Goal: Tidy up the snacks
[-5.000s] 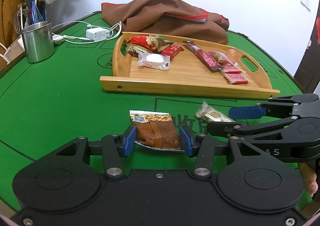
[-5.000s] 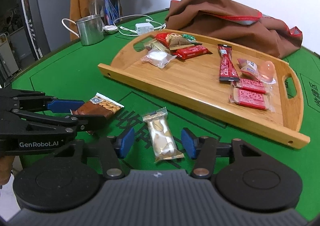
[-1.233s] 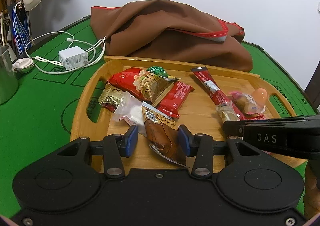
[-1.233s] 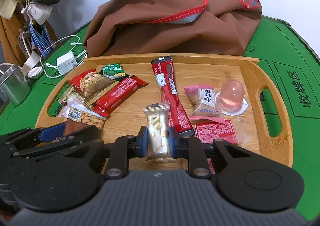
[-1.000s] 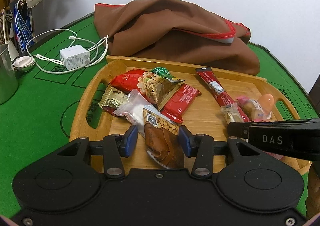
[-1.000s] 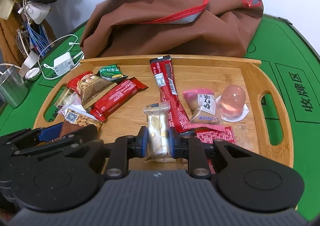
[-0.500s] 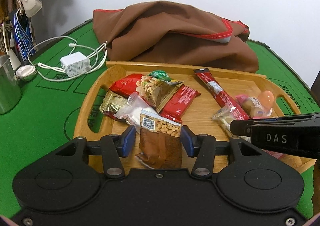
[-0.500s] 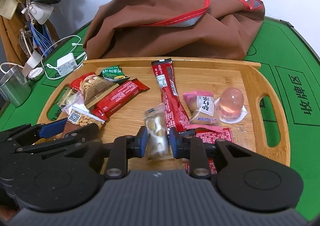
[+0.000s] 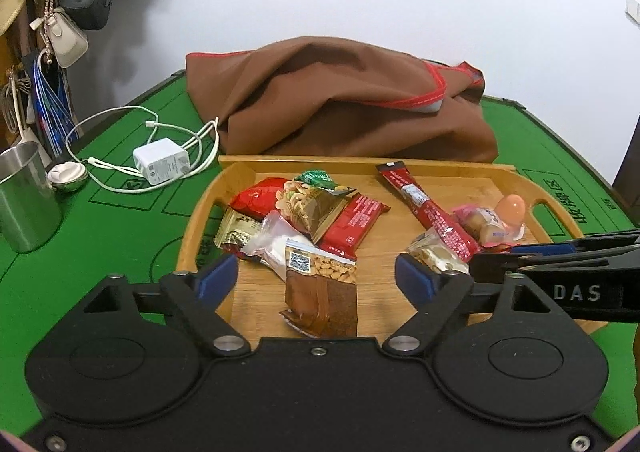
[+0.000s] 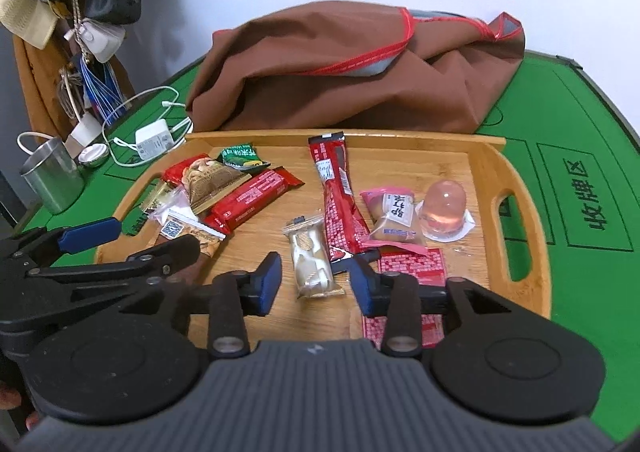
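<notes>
The almond bar [image 9: 321, 298] is a brown wrapper with a band of pictured nuts and a small QR square at its far end; the biscuit pack [image 10: 311, 261] is clear film over pale pieces; both lie flat on the tray [image 10: 486, 156]. "DAS" is printed on the right gripper's side in the left view; Chinese characters mark the table [image 10: 592, 196].

The left gripper [image 9: 316, 279] has just been opening, its jaws wide apart with the bar between, touching neither pad; the right gripper [image 10: 316, 286] has likewise been opening, the pack lying loose between its fingers, nearer the left one.
</notes>
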The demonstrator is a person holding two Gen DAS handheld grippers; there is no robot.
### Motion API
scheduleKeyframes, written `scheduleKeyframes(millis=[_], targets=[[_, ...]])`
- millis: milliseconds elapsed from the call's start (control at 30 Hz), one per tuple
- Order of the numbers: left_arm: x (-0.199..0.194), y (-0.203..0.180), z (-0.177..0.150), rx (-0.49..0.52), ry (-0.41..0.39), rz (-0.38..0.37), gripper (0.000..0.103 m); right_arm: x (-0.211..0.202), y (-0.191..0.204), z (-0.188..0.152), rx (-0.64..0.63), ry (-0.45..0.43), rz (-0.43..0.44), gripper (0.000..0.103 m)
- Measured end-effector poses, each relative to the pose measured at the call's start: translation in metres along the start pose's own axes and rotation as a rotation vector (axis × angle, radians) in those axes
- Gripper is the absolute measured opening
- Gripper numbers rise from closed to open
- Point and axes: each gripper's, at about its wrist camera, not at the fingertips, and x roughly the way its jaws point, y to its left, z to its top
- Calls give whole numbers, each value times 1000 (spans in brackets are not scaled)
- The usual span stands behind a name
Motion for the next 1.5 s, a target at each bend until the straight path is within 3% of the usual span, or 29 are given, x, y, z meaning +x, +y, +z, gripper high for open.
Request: scheduleKeyframes(millis=[233,533,1200,1500], targets=[[-23,4,-7,17,-30,-2,98,-17,-2,-8,-5,-32,7,74],[-50,8,-20,22,-51,0,102,-40,0,-25,-35,-74,21,90],[-84,14,-68,-10,-23,29,103,-60,3,-71,-73,-65,37,102],[-83,18,-90,-73,47,39,103,-67,3,-95,-76,-80,10,103]])
